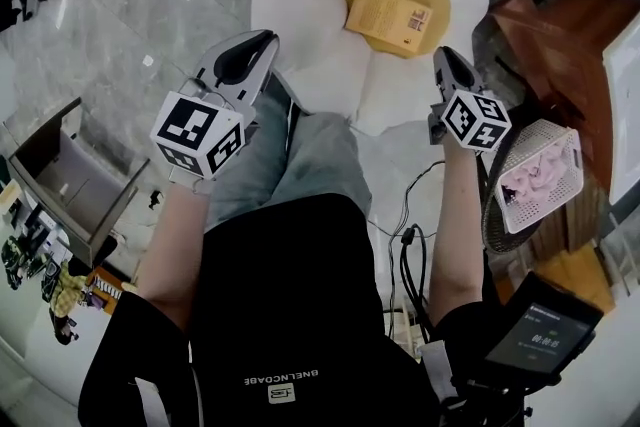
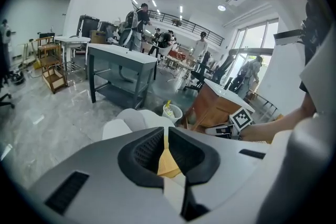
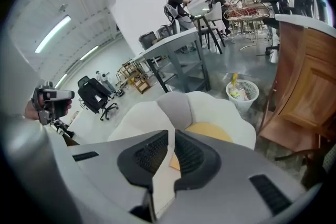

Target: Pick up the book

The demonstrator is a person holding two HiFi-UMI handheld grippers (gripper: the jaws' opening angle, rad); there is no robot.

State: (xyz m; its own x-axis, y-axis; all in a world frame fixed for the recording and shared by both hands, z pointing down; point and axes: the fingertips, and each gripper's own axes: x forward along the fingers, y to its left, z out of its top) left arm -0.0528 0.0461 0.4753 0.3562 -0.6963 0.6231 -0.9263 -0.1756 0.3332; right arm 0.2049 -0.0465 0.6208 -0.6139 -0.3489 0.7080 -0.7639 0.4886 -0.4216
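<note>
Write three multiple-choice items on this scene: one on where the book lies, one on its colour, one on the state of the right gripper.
1. Where does the book lie?
A. on the floor
B. on the yellow centre of the white flower-shaped seat
C. in a wastebasket

2. What colour is the book's cover?
A. yellow
B. blue
C. red

3. How do the right gripper's jaws stand?
A. shut on the book
B. wide open
C. together, holding nothing

Answers: B, the head view shows it on the seat's yellow middle; A, the cover is yellow; C, the right gripper view shows the jaws together, with the book lying beyond them.
</note>
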